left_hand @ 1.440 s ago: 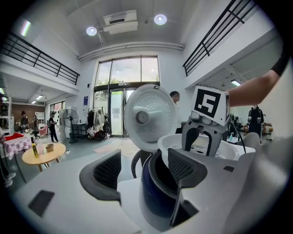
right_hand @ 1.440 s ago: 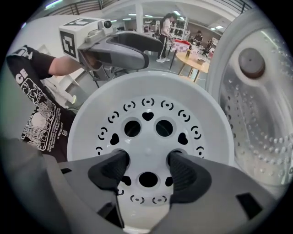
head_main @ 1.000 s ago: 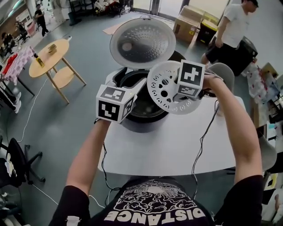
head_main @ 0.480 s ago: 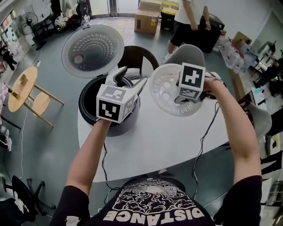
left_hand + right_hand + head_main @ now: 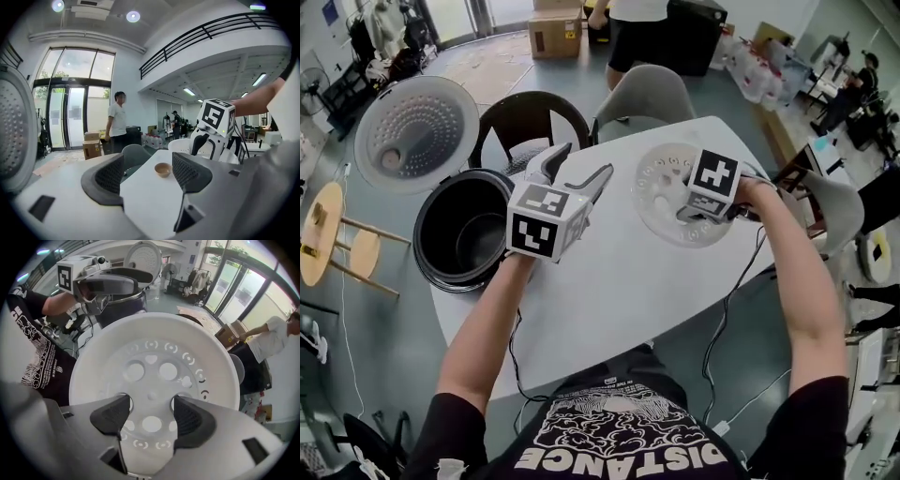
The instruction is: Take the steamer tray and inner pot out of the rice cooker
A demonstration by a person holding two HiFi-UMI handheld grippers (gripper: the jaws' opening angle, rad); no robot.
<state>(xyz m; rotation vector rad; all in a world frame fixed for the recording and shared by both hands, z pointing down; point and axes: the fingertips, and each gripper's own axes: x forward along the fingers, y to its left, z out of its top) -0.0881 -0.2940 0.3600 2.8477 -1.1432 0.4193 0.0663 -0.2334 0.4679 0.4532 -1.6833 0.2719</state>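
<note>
The white perforated steamer tray point(image 5: 661, 192) hangs over the right part of the white table point(image 5: 619, 291). My right gripper point(image 5: 689, 211) points down onto it, and in the right gripper view the tray point(image 5: 154, 352) fills the frame, with the right gripper point(image 5: 150, 408) holding it by jaw tips set at two of its holes. The black rice cooker point(image 5: 459, 230) stands at the table's left edge with its lid point(image 5: 417, 131) up and the dark inner pot point(image 5: 478, 244) inside. Right of the cooker, my left gripper point(image 5: 579, 167) is open and empty, as the left gripper view point(image 5: 147, 173) confirms.
A black chair point(image 5: 530, 117) and a grey chair point(image 5: 652, 94) stand at the table's far side. A person point(image 5: 633, 28) stands beyond them by cardboard boxes. A small tan bowl point(image 5: 163, 169) sits on the table ahead of the left gripper. Cables hang off the near edge.
Both grippers have moved right, away from the cooker. The tray went with the right gripper from above the cooker to over the table's right part.
</note>
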